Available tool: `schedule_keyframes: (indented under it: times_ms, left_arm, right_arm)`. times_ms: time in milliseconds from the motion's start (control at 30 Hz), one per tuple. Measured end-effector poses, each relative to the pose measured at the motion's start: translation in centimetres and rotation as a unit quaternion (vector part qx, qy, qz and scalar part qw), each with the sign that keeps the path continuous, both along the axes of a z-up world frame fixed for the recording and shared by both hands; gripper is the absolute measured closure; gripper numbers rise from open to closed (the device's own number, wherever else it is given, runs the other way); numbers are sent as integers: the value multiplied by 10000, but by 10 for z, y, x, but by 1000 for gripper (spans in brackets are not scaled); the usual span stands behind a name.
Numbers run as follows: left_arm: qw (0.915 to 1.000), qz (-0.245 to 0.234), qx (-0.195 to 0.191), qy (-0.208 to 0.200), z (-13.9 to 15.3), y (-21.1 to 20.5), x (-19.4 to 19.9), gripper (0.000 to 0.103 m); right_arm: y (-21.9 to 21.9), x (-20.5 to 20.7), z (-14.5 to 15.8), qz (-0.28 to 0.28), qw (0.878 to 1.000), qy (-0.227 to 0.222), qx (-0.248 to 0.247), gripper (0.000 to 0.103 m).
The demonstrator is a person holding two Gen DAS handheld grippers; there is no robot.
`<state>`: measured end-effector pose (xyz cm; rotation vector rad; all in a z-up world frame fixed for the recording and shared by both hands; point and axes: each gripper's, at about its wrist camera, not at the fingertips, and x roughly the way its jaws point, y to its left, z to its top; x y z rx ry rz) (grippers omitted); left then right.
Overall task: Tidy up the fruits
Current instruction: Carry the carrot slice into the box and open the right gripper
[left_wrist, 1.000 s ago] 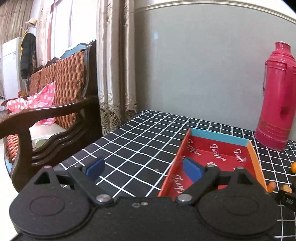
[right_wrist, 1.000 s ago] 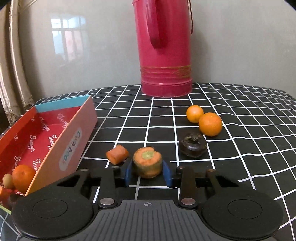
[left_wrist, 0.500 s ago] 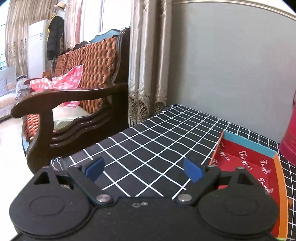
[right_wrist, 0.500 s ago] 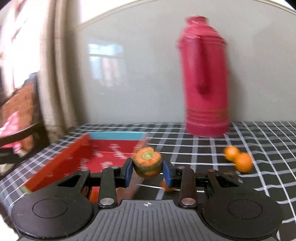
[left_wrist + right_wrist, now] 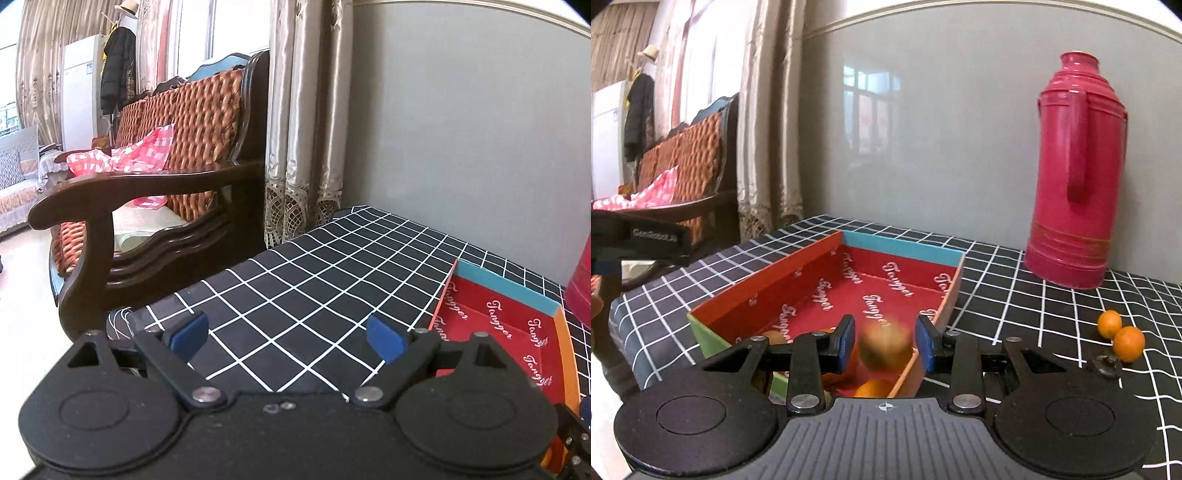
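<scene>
The right tool (image 5: 885, 341) hangs over the near end of the red tray (image 5: 816, 258), its 2 blue pads spread apart with a gap on each side of a blurred orange-brown piece of fruit (image 5: 885, 347) that sits between them, touching neither pad. Whether that piece is resting on anything cannot be told. Below it, inside the tray, lies an orange (image 5: 875, 388) (partly hidden by the tool body), with more fruit dimly visible to its left. Out on the checked tabletop (image 5: 1015, 295), well apart from the tray, 2 small oranges (image 5: 1121, 335) touch each other, and a dark fruit (image 5: 1104, 365) lies just beside the nearer one. A pink thermos (image 5: 1078, 173) stands upright near the wall.

The left tool (image 5: 288, 338) is wide open and holds nothing, hovering above the tabletop beside the tray's left wall. A wooden armchair (image 5: 155, 206) stands past the tabletop edge
</scene>
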<state>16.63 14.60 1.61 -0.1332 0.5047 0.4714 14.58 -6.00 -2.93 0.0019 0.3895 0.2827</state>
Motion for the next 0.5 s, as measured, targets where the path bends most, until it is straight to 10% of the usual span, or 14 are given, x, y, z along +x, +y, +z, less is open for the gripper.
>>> schedule_keyframes:
  times_ms: [500]
  left_arm:
    - [9998, -165, 54, 49, -2, -16, 1, 17]
  right_arm:
    - [-24, -23, 16, -968, 9934, -605, -84, 17]
